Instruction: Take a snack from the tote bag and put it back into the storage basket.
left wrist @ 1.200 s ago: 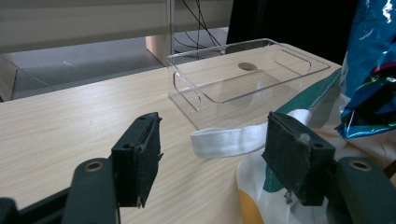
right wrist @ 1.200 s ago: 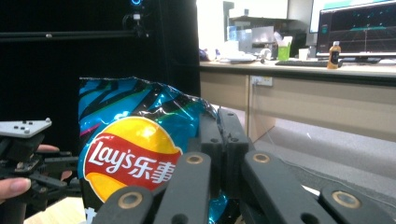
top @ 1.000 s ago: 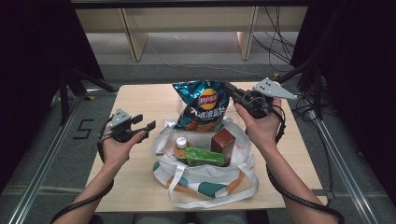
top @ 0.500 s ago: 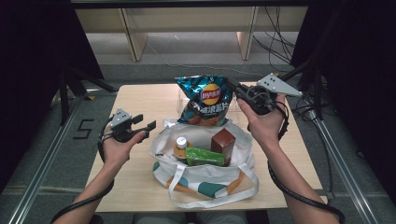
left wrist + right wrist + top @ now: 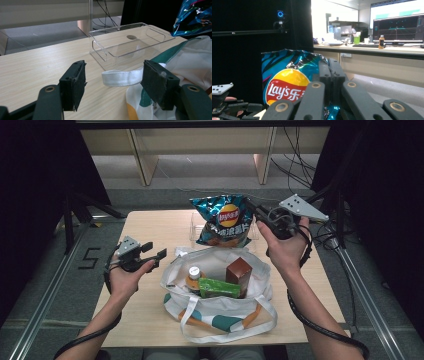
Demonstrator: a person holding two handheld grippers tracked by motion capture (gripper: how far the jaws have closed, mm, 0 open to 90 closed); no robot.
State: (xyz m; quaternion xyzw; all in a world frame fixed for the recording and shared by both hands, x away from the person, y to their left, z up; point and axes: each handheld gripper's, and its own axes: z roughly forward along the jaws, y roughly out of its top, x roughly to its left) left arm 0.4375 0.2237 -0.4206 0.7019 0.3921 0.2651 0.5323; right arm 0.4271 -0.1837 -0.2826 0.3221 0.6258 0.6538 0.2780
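My right gripper (image 5: 252,210) has its jaws clenched on the top edge of the chip bag (image 5: 224,220), holding it off the table (image 5: 150,227), above the clear plastic tray (image 5: 197,227) and just behind the tote bag (image 5: 220,307); my left gripper (image 5: 155,254) rests to the left of the tote with its jaws spread wide and nothing between them, the tote's white strap (image 5: 122,77) lying just beyond their tips. The chip bag is blue and teal with a yellow disc and a red band reading "Lay's", followed by characters I can't make out. Beside the table, a "5" (image 5: 89,258) is marked on the floor. Since a second ago the chip bag has risen a little higher and turned more upright; my left gripper has not shifted.
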